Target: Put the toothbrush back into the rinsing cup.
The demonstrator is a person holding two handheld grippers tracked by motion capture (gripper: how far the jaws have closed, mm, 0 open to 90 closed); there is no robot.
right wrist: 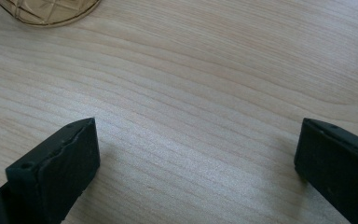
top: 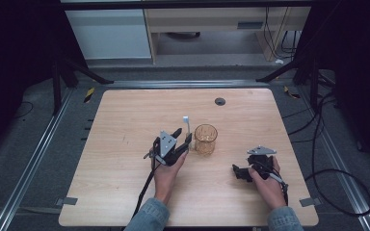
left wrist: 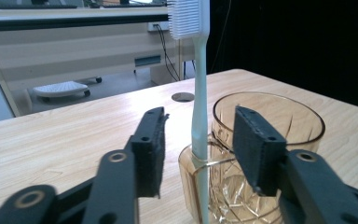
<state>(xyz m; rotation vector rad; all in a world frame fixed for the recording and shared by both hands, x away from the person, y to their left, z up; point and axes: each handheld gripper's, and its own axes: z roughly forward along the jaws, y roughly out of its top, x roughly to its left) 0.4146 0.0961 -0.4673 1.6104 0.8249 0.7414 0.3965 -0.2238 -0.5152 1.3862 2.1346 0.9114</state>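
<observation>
Currently we find the pale green plastic toothbrush (left wrist: 199, 116) upright between the released left tool's (left wrist: 200, 149) pads, untouched, leaning on the amber cut-glass cup (left wrist: 261, 196) just beyond; right tool (right wrist: 196, 154) gapes, farther off.

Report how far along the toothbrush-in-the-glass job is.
Looks done: the toothbrush stands upright, bristles up, seemingly in a wire loop on the amber glass. In hand: the left tool sits open around the handle, pads clear of it. Left: back that tool away. The right tool rests open over bare table.
</observation>
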